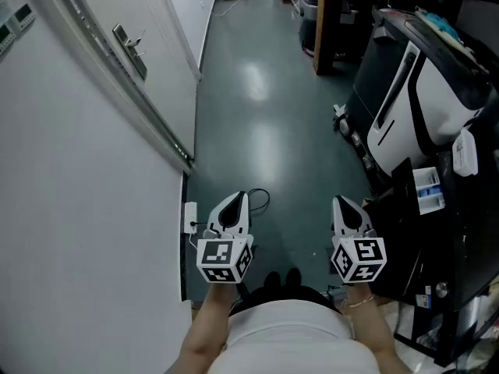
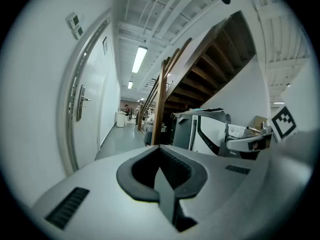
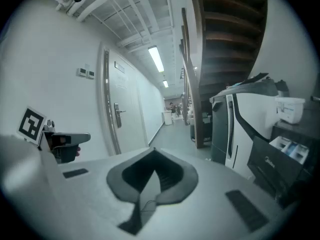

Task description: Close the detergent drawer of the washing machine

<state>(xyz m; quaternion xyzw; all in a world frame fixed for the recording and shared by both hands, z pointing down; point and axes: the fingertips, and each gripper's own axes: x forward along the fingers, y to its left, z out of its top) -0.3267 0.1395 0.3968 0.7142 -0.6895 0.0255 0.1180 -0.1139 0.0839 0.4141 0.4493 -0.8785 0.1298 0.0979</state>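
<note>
Washing machine (image 1: 396,119) near right hand-held gripper (image 1: 343,203)

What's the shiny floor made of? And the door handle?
Floor: looks like smooth, glossy coated concrete or vinyl, I can't tell which; pale patches of light mirror in it. Door handle: probably brushed metal, silvery grey with a dull sheen.

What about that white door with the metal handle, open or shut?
Shut: the door sits flush in its frame, handle level, no gap showing along the edge.
</note>
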